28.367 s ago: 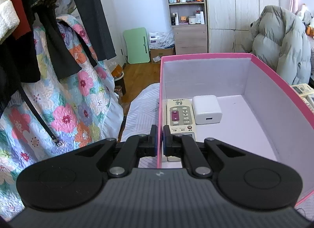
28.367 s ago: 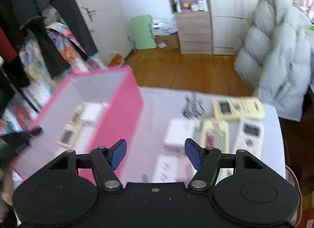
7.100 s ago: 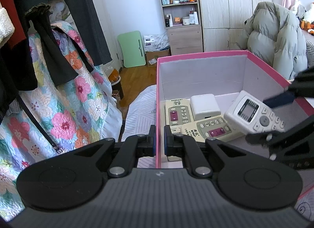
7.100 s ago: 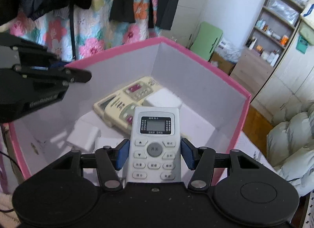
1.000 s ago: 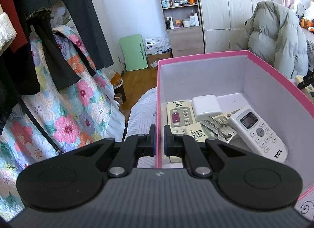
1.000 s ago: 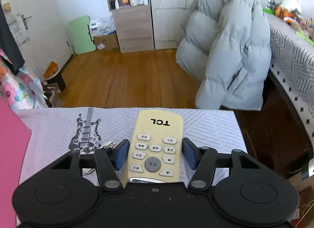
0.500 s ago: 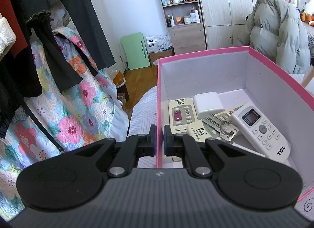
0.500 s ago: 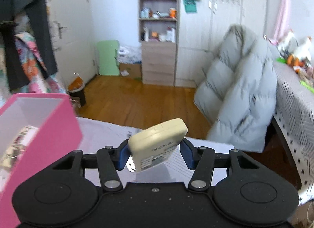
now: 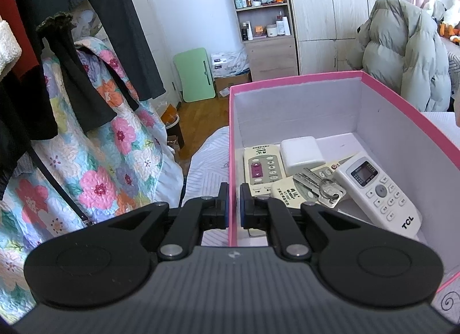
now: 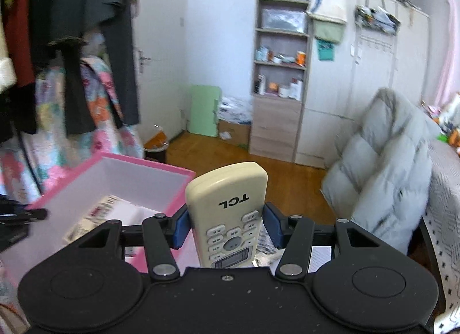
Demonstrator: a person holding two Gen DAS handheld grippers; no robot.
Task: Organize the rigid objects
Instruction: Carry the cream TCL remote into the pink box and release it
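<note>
Left hand-held gripper clamps the pink box wall, steadying it; right hand-held gripper, clamped on a cream remote, carries it boxward.

white walls and a wooden floor. at the upper middle stands an open shelf unit with bottles, beside pale wardrobe doors. a green folded table leans on the wall; dark clothes hang at left over a floral quilt; a grey puffer coat sits at right.
</note>
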